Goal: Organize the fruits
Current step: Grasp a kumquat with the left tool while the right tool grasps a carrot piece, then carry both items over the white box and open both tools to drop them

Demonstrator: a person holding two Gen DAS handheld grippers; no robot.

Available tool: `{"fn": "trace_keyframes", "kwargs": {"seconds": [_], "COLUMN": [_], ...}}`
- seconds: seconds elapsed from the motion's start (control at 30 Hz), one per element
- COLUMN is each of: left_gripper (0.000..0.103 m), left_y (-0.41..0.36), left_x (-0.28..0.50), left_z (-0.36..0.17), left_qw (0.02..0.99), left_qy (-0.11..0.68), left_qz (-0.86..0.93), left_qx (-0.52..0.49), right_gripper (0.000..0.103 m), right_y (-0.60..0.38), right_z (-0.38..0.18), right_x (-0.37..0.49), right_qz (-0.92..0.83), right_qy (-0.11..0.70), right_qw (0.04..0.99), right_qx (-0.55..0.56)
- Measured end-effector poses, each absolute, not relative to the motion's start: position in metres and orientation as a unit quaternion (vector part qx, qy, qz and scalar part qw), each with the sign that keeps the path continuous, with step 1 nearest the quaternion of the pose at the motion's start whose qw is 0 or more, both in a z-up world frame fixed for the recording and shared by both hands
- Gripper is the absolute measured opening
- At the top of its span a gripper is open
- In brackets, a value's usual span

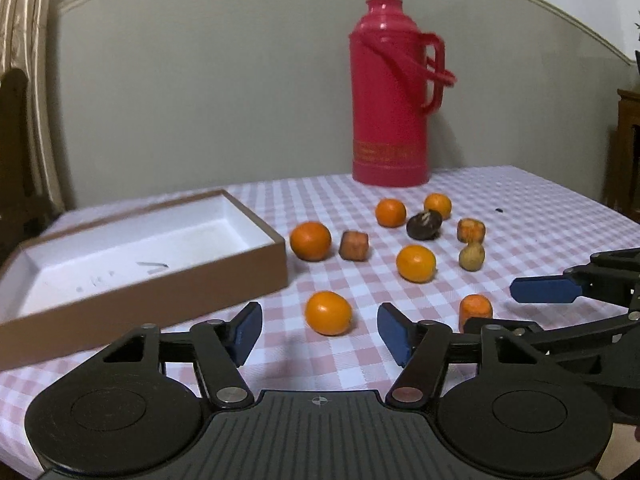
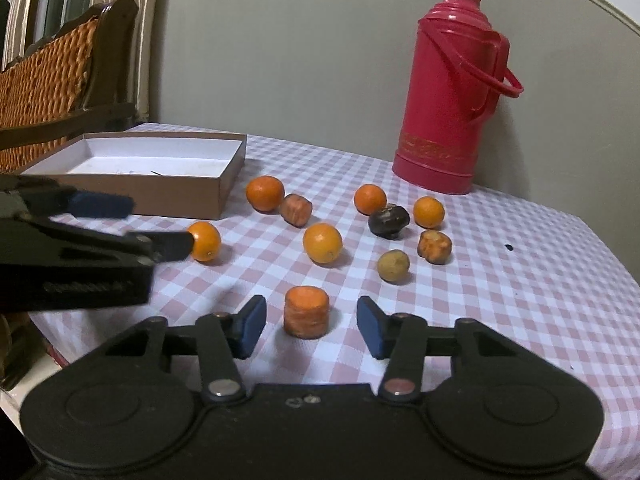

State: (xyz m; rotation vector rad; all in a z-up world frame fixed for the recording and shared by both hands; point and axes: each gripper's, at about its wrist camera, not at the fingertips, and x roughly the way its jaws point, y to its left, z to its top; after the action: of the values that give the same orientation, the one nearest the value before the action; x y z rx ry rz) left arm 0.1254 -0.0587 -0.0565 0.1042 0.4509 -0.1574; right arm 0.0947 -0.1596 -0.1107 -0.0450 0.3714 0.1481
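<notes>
Nearest to me: left gripper (image 1: 319,334), its blue pads spread wide with nothing between them; 1 orange (image 1: 329,313) sits on the cloth just ahead of the gap.
Right gripper (image 2: 311,325): jaws apart too, lined up on either side of a carrot chunk (image 2: 307,311) standing on its flat end, not yet touching it.
Fruit: I count 5 oranges, all loose on the checked tablecloth (image 1: 532,216); the other 4 lie farther back, mixed with 2 more carrot pieces, a dark lump (image 1: 424,225) and a small pale knobbly thing I cannot identify.
Box (image 1: 236,276): shallow brown tray with white lining, on my left, well apart from the right gripper; I see only faint marks on its floor, no fruit.
Thermos (image 1: 390,96): tall, red, at the back by the wall, clear of my path.
Progress, as I judge it: nothing sorted yet, first pick about to start.
Step in hand: take the near orange with my left gripper, since the box is on that side.
Doing it well: I would push forward until the pads bracket the widest part, close gently because a round fruit may roll away, then lift clear of the box wall before releasing.
Risk: both grippers sit close together, so I would move 1 at a time.
</notes>
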Motion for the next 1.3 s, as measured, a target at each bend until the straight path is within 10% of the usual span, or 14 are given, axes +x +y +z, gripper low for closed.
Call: {"fn": "trace_keyframes", "kwargs": {"seconds": [0.4, 0.53, 1.3], "left_gripper": [0.064, 0.033, 0.033], "left_y": [-0.071, -0.078, -0.020], "left_x": [0.165, 0.167, 0.111], "left_z": [-0.076, -0.077, -0.031], "left_qw": [0.962, 0.962, 0.980], "left_qy": [0.264, 0.260, 0.192], "left_qz": [-0.063, -0.063, -0.028], "left_qx": [0.040, 0.051, 0.034], "right_gripper": [0.020, 0.020, 0.019], "right_y": [-0.167, -0.174, -0.139], "right_z": [-0.119, -0.119, -0.076], "right_x": [0.126, 0.140, 0.106], "right_qz": [0.063, 0.055, 0.099], "right_qy": [0.199, 0.201, 0.137], "right_qw": [0.978, 0.978, 0.986], "right_qx": [-0.021, -0.001, 0.005]}}
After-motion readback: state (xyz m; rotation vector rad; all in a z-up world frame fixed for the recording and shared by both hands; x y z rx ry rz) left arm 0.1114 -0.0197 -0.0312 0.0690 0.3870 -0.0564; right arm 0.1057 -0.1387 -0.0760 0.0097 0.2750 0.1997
